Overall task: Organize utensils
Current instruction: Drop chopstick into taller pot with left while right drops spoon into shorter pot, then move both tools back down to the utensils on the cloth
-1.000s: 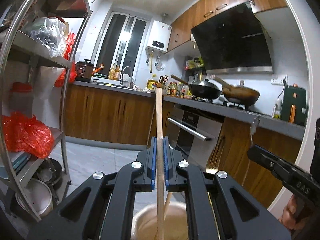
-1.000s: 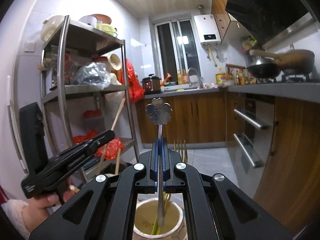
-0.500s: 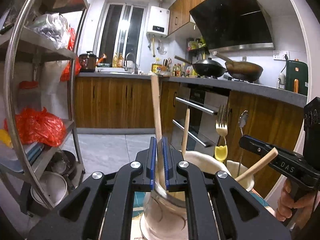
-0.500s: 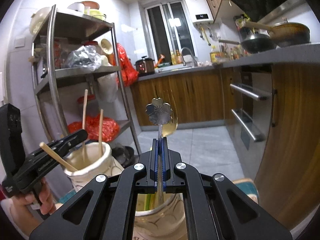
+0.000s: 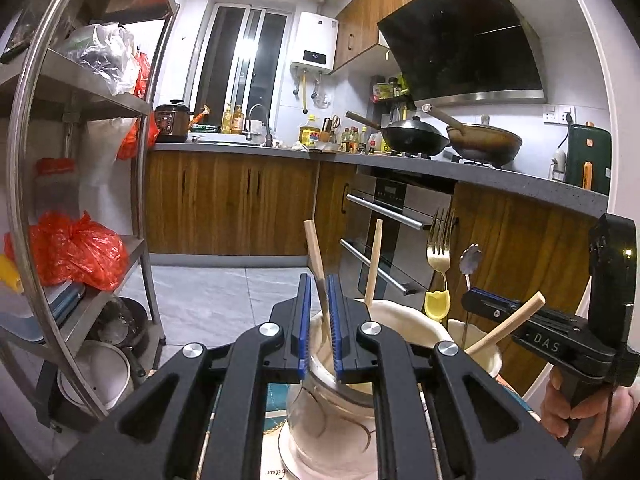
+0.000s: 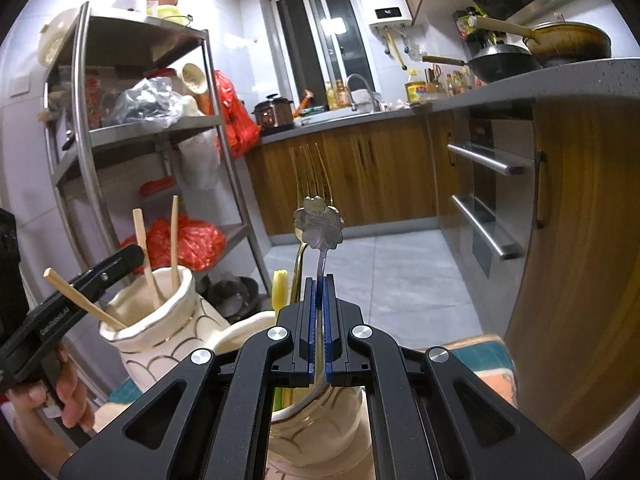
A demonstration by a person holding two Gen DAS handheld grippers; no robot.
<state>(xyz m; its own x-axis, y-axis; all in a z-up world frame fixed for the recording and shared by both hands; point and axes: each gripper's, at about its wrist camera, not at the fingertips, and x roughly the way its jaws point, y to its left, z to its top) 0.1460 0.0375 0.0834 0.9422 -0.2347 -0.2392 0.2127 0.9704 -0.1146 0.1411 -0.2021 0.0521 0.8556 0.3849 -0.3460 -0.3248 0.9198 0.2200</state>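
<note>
Two tongs work over two cream jars that stand side by side. The left tongs (image 5: 319,292) are opening. A wooden chopstick (image 5: 314,248) stands upright between the blue pads with a gap on either side of it, and its lower end is inside the left jar (image 5: 320,432) directly below the tongs. Two more chopsticks (image 5: 374,256) are in that jar, one upright just beyond the tongs and one leaning far out to their right.

The right tongs (image 6: 319,292) are clamped together on the thin handle of a metal spoon (image 6: 319,216). Its flower-shaped end sticks up above the pads, and the rest runs down into the right jar (image 6: 320,432) under them. Just behind the spoon, in the same jar, a gold fork (image 6: 310,168) stands tines up, with a yellow piece (image 6: 281,292) to its left. A hand (image 6: 68,384) holds the left tongs' grip at the lower left of this view. To the right of the right tongs, a teal cloth (image 6: 480,352) lies under the jars.

Farther off to the left of both tongs is a metal rack (image 6: 224,152) with a red bag (image 6: 188,240) on a low shelf. Ahead are wooden cabinets (image 5: 232,204), and to the right an oven (image 5: 396,216) and two woks (image 5: 416,136) on the tabletop.
</note>
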